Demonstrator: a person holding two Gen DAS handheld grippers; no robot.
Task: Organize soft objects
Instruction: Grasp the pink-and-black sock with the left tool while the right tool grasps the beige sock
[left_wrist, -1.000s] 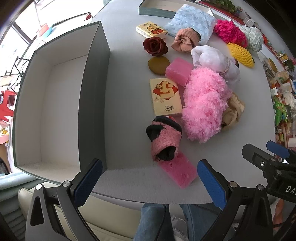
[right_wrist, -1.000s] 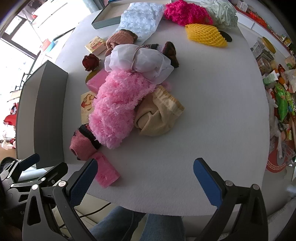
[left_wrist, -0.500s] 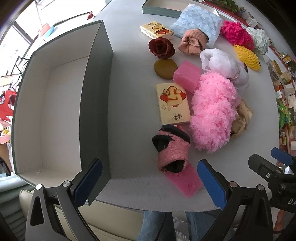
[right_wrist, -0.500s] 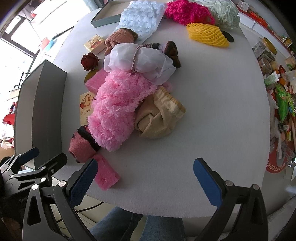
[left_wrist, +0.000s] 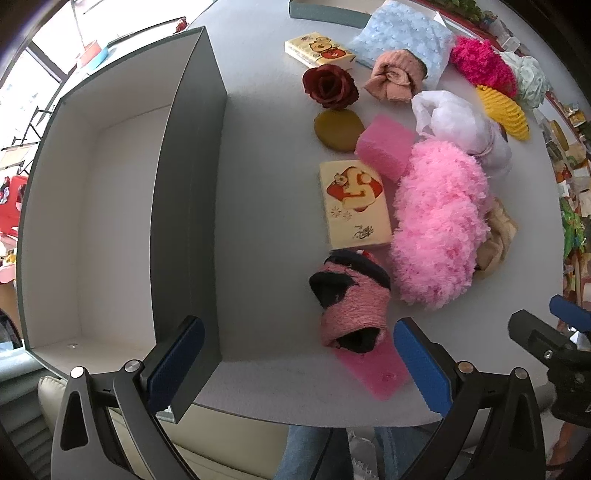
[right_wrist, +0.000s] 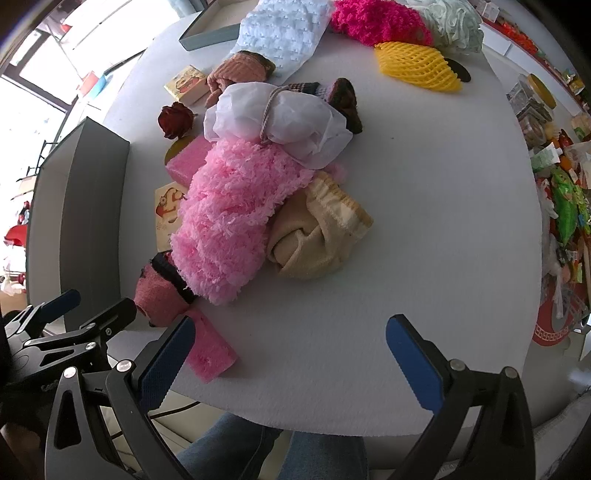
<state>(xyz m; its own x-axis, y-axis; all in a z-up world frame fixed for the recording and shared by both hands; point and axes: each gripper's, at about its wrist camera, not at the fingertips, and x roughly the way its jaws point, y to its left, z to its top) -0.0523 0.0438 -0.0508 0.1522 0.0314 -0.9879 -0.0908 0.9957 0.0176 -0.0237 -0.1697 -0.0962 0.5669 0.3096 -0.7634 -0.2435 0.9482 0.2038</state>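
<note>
- Left gripper (left_wrist: 295, 362): jaws wide apart, holding nothing, hovering at the near edge of the surface (left_wrist: 266, 206). Right gripper (right_wrist: 288, 350): same, spread wide and empty.
- Step looks like the approach to a first pick; the grey box (left_wrist: 184, 206) on the left shows only bare white floor inside.
- Nearest candidates: flat pink sponge (left_wrist: 373, 363) at the near edge, with the pink-and-black rolled sock (left_wrist: 352, 299) lying partly on top of it, touching.
- Next move, my guess: left gripper drops onto the sock, closes across its roll, carries it left over the box wall. Sock will squash, so it needs a deep bite.
- Just beyond: tissue pack (left_wrist: 354, 203) flat on the surface, fluffy pink bundle (left_wrist: 439, 225) beside it, cream cloth (right_wrist: 317, 240) tucked against the bundle's right side.
- Further: second pink sponge (left_wrist: 384, 144), brown disc (left_wrist: 338, 125), fabric rose (left_wrist: 328, 86), white tied bag (right_wrist: 280, 118).
- Far edge: yellow foam net (right_wrist: 417, 66), magenta fluffy item (right_wrist: 376, 18), blue textured cloth (right_wrist: 284, 26); detail there is poor, possibly a towel.
</note>
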